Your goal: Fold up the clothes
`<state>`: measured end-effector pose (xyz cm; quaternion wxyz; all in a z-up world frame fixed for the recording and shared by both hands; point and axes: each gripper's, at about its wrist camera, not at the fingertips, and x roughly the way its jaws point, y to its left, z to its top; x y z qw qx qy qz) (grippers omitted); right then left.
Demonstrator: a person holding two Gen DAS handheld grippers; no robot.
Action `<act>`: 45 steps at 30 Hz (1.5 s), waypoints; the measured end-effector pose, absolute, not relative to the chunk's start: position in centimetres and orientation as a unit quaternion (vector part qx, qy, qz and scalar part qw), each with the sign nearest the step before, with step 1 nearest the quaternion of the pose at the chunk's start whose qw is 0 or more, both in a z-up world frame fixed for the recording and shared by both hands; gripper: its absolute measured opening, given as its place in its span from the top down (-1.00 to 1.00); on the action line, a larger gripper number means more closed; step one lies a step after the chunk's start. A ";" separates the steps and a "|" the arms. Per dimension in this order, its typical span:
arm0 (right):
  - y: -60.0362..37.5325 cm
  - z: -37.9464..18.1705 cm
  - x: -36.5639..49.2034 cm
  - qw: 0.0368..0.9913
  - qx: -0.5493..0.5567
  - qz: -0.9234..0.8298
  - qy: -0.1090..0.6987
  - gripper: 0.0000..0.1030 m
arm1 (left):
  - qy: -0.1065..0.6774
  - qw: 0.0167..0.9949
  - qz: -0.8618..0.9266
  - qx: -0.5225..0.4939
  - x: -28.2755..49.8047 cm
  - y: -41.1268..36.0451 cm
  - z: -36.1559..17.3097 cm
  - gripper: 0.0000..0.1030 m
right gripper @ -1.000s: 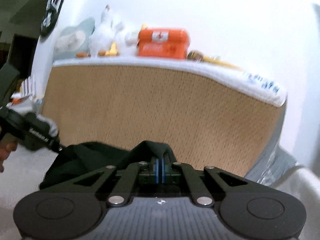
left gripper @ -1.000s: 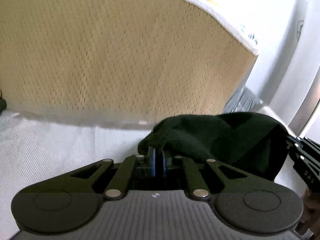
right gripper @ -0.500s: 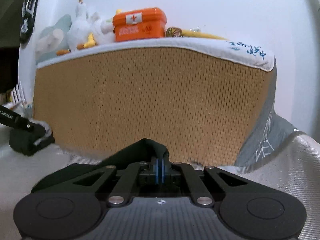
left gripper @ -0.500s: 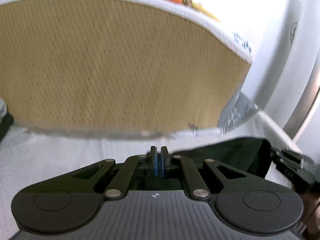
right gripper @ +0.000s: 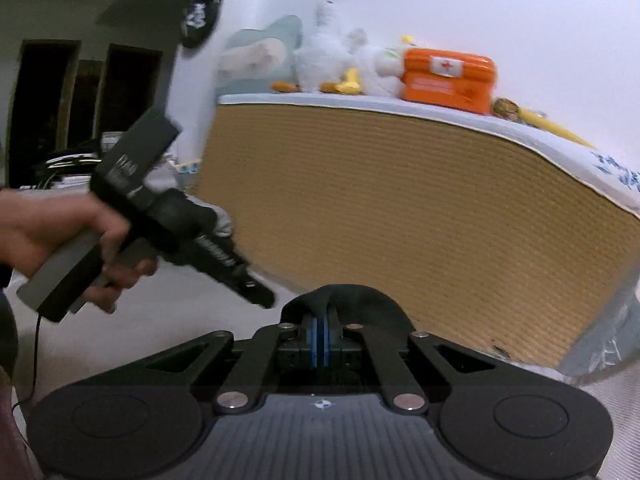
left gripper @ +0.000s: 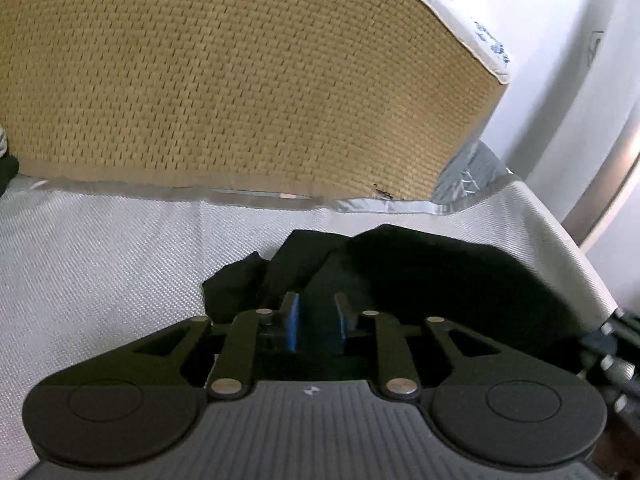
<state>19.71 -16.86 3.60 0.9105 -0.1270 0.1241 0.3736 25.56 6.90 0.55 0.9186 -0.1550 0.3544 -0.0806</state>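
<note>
Bed (left gripper: pixel 120 264): white woven cover, surface bare on the left. Black garment (left gripper: pixel 420 276) lies bunched directly on it, right of centre, reaching toward the bed's right edge. Tan mesh-sided mattress (left gripper: pixel 240 80) stands on edge at the far end of the bed, its grey lower border touching the cover.

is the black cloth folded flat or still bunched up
Bunched up: the black cloth lies in rumpled heaps on the white sheet, one edge pinched in the right tool.
</note>
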 end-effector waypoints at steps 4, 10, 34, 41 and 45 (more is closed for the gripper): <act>-14.2 1.4 18.3 0.890 -0.116 0.411 0.161 0.93 | 0.363 0.918 -0.086 -0.136 24.6 7.5 1.0 0.44; -10.9 -1.3 16.2 0.859 -0.136 0.455 0.189 0.93 | 0.387 0.906 -0.111 -0.126 24.1 6.9 0.5 0.23; -12.5 -1.3 16.1 0.856 -0.154 0.458 0.182 0.94 | 0.447 0.876 -0.169 -0.068 25.4 2.9 -2.4 0.82; -15.7 0.2 18.4 0.890 -0.139 0.406 0.156 0.94 | 0.412 0.890 -0.172 -0.095 24.8 3.9 -0.6 0.72; -17.7 0.9 20.9 0.906 -0.128 0.375 0.149 0.94 | 0.406 0.893 -0.169 -0.097 24.4 3.8 -0.5 0.19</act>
